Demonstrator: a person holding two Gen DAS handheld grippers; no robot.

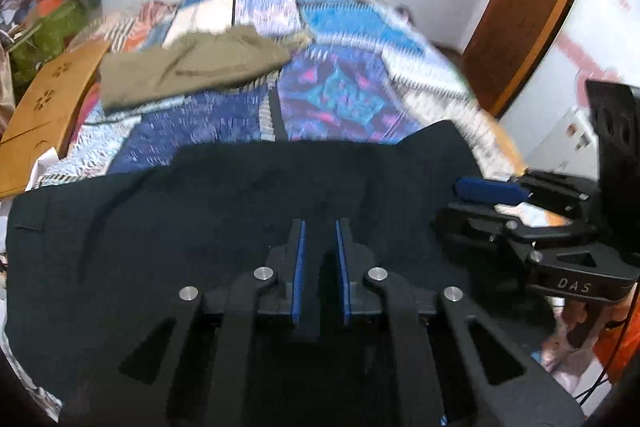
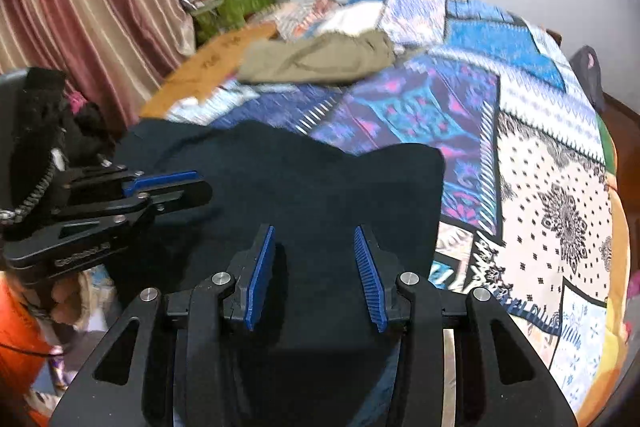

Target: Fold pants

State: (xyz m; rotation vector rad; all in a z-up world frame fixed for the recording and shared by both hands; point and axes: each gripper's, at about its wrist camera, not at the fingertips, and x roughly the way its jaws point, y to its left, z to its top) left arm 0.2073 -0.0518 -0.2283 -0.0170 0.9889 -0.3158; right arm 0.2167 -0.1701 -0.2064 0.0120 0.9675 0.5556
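Observation:
Dark navy pants point(image 1: 224, 211) lie spread on the near part of a patchwork bedspread point(image 1: 332, 91); they also show in the right wrist view point(image 2: 304, 187). My left gripper point(image 1: 320, 225) hovers over the pants with its jaws a narrow gap apart and nothing between them. My right gripper point(image 2: 314, 231) is open over the pants' right part and empty. Each gripper shows in the other's view: the right one point(image 1: 492, 191) at the pants' right edge, the left one point(image 2: 168, 183) at their left side.
Folded olive-khaki pants point(image 1: 188, 67) lie farther back on the bed point(image 2: 320, 59). A wooden lap tray point(image 1: 48, 107) sits at the left edge. Clutter and a striped curtain point(image 2: 88, 7) stand to the left, a wooden door frame point(image 1: 532, 7) to the right.

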